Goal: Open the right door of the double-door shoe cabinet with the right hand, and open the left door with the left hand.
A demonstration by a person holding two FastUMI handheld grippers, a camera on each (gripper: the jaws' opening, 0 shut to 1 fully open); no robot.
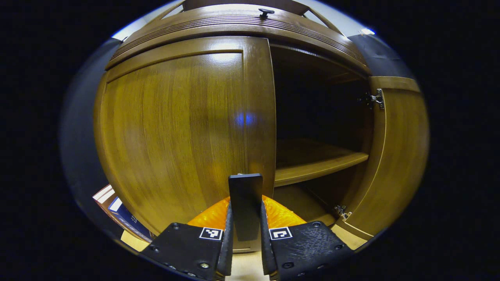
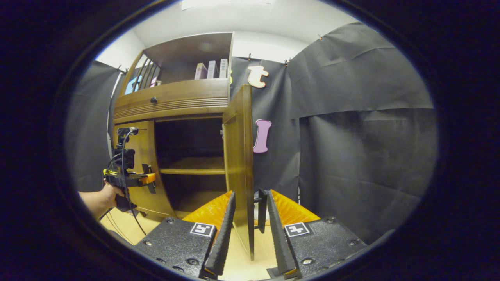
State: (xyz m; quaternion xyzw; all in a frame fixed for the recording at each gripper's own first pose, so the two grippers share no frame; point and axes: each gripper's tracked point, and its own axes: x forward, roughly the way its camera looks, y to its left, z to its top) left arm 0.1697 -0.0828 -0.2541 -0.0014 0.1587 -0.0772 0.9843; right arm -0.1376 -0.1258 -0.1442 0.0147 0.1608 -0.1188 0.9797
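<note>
Black textured gripper bodies with screws, square black-and-white markers, orange ribbed panels behind the fingers [image 2: 224,234]; bare forearm [image 2: 93,201], black cables trailing.

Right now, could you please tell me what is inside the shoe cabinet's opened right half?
The right door stands open, showing a bare wooden shelf and a dark space above. The closed left door covers the other half.

One shoe cabinet [image 2: 183,105] with two doors — the left door [image 1: 175,132] and the right door [image 2: 238,164] — one drawer knob [image 1: 266,12], two hinges [image 1: 376,98], one inner shelf [image 1: 318,166], three upright books [image 2: 212,70] on top — and two grippers.
</note>
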